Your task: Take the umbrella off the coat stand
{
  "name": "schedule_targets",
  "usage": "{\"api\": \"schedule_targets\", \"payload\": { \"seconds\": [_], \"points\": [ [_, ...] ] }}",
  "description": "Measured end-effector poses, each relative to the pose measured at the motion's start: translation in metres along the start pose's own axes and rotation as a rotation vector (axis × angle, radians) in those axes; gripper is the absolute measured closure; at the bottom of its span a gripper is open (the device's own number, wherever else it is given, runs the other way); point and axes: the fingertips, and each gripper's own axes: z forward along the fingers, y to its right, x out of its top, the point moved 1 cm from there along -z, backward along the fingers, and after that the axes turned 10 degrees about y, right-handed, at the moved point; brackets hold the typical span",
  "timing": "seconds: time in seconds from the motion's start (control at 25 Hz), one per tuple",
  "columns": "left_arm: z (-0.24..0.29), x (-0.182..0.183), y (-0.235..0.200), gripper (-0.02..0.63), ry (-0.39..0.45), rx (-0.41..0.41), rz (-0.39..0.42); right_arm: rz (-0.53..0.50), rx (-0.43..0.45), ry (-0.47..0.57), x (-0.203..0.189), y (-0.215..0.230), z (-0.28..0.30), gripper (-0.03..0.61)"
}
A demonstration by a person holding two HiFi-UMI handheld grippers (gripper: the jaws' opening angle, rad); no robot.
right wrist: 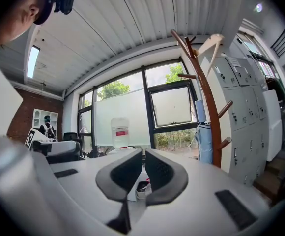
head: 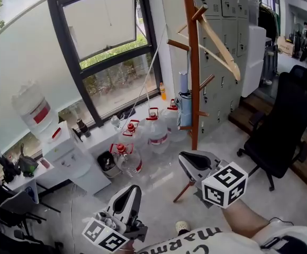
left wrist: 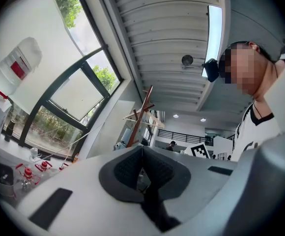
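By the window (head: 111, 41) a blue umbrella (head: 185, 106) hangs on the coat stand (head: 194, 62); left gripper (head: 131, 192) and right gripper (head: 188, 162) closed, empty

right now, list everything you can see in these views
coat stand: one, brown wood, centre
umbrella: one, light blue, folded, on the coat stand
hanger: one, pale wood, high on the stand
water jugs: several, clear with red caps, floor under the window
water dispenser: one, white, left
bin: one, black, beside the dispenser
office chair: one, black, right
lockers: one bank, grey, behind the stand
left gripper: grey, shut, empty
right gripper: grey, shut, empty
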Motion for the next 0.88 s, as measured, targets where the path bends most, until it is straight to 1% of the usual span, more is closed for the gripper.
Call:
{"api": "schedule_targets", "payload": {
  "seconds": [0.2, 0.4, 0.52, 0.64, 0.8, 0.84, 0.88],
  "points": [
    [0.068, 0.004, -0.040, 0.589, 0.007, -0.041, 0.022, -0.073, -0.026, 0.009, 0.011, 0.056, 0.050, 0.543],
    [0.131, 0.006, -0.069, 0.589, 0.040, -0.101, 0.048, -0.133, -0.032, 0.055, 0.039, 0.104, 0.089, 0.543],
    [0.159, 0.003, -0.085, 0.589, 0.052, -0.124, 0.046, -0.156, -0.039, 0.078, 0.053, 0.126, 0.104, 0.543],
    [0.179, -0.004, -0.097, 0.589, 0.041, -0.142, 0.043, -0.164, -0.047, 0.110, 0.063, 0.139, 0.110, 0.543],
    [0.200, -0.017, -0.116, 0.589, 0.014, -0.150, 0.017, -0.139, -0.082, 0.199, 0.075, 0.157, 0.116, 0.541],
    [0.205, -0.020, -0.119, 0.589, 0.007, -0.156, 0.008, -0.124, -0.087, 0.213, 0.075, 0.161, 0.117, 0.537],
    [0.210, -0.023, -0.121, 0.589, 0.000, -0.165, 0.001, -0.111, -0.087, 0.217, 0.075, 0.165, 0.118, 0.515]
  ]
}}
